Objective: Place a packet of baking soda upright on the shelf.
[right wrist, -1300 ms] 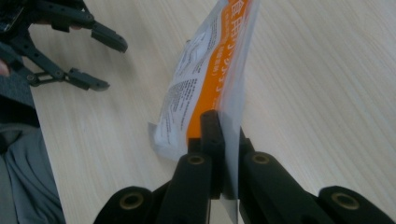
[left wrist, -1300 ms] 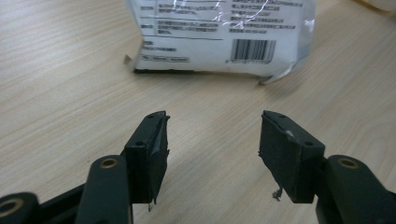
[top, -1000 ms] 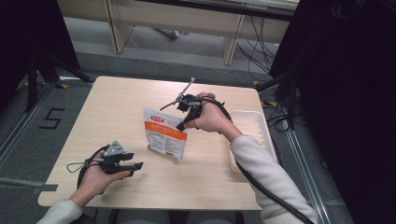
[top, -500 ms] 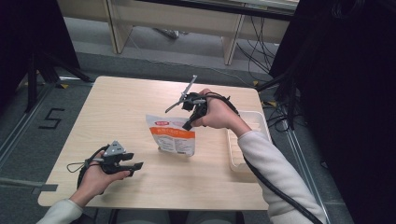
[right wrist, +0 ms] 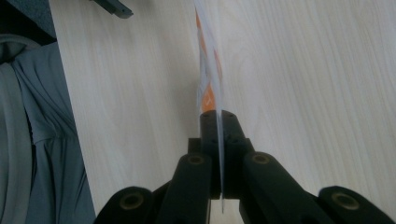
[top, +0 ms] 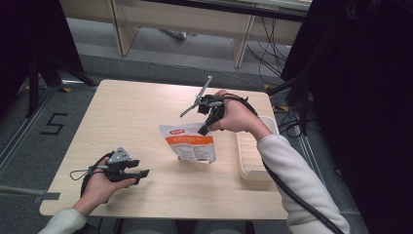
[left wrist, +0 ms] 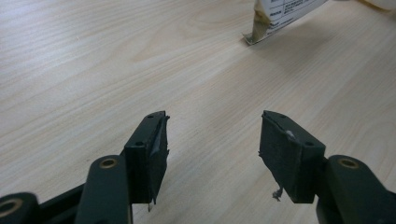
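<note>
The packet point(top: 189, 142), white with an orange band, hangs at the middle of the high view, pinched by its top edge in the right gripper point(top: 203, 129) and lifted so that its bottom edge sits just above or barely on the bench point(top: 146, 105); which of the two is hard to tell. In the right gripper view the fingers point(right wrist: 208, 126) are clenched on the thin upper seam of the packet point(right wrist: 208, 70), which runs away from them edge-on. The grip takes only a narrow strip of film, so the packet could slide out if it swings or is moved quickly. To the right of it lies a pale tray point(top: 253, 156) at the bench's right edge. At the lower left of the high view the left gripper point(top: 139, 173) rests low over the bench with its fingers point(left wrist: 149, 144) released and nothing between them, well apart from the packet's corner point(left wrist: 261, 28).
</note>
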Demonstrator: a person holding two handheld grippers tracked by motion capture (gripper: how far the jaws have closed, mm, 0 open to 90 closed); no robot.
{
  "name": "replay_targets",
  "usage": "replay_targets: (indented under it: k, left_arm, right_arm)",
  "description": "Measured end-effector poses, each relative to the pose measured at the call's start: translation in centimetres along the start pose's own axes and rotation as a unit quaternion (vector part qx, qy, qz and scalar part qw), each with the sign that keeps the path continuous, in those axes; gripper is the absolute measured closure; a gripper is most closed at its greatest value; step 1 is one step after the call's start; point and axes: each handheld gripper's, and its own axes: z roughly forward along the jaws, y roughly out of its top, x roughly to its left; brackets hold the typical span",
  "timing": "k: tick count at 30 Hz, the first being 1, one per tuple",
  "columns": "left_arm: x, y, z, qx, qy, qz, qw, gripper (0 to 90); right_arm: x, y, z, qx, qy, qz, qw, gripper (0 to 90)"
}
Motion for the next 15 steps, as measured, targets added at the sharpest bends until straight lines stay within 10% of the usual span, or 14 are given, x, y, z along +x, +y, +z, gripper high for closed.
replay_targets:
  k: [15]
  left_arm:
    - [0.0, 0.0, 0.0, -0.001, 0.000, 0.000, 1.0000, 41.0]
  right_arm:
    - [-0.1, -1.0, -2.0, 0.002, 0.000, -0.017, 0.9998, 90.0]
